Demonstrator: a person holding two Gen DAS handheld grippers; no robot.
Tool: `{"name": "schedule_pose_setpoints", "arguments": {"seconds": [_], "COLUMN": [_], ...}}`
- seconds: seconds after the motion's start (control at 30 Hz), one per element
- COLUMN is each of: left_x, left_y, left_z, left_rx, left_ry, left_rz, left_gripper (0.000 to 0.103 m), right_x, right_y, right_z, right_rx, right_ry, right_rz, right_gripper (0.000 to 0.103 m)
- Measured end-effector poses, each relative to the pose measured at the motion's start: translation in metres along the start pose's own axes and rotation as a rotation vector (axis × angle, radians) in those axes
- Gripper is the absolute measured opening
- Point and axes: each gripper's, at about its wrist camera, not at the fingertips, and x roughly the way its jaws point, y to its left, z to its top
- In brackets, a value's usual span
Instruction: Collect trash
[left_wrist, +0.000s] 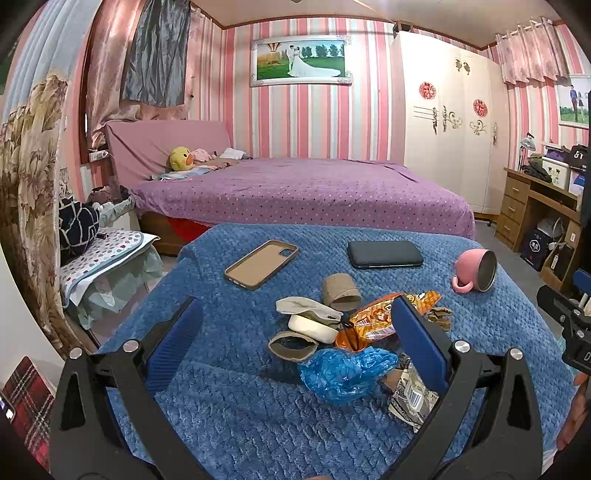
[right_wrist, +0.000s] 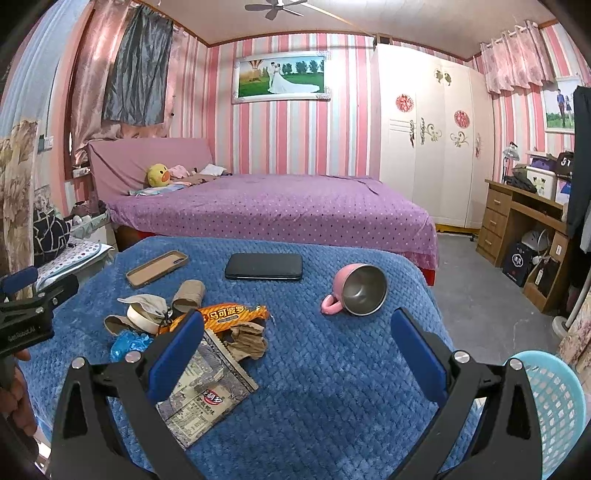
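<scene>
I held my left gripper (left_wrist: 295, 339) and right gripper (right_wrist: 297, 343) spread wide, gripping nothing, above the blue blanket (right_wrist: 332, 387). The trash (left_wrist: 354, 332) lay heaped mid-blanket, under my left gripper; the basket (right_wrist: 554, 406) stood at my right.

Laundry basket (right_wrist: 554, 402) (half cut off)

Both grippers, left (left_wrist: 295, 332) and right (right_wrist: 297, 338), are showing black angular frames, silver screws and ribbed blue pads (right_wrist: 419, 349); white lettering is marking the left's body
</scene>
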Motion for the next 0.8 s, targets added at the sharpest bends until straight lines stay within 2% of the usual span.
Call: {"name": "schedule_pose_setpoints", "arguments": {"seconds": [0.8], "left_x": [-0.0024], "left_y": [-0.0065], "left_z": [0.0006], "left_rx": [0.002], "left_ry": [-0.009], "left_rz": [-0.022], "left_gripper": [0.098], "right_x": [-0.0032], "right_y": [-0.0030], "right_z": [0.0012], "right_rx": [0.008], "right_ry": [-0.006], "right_rz": [0.032], "right_gripper": [0.099]}}
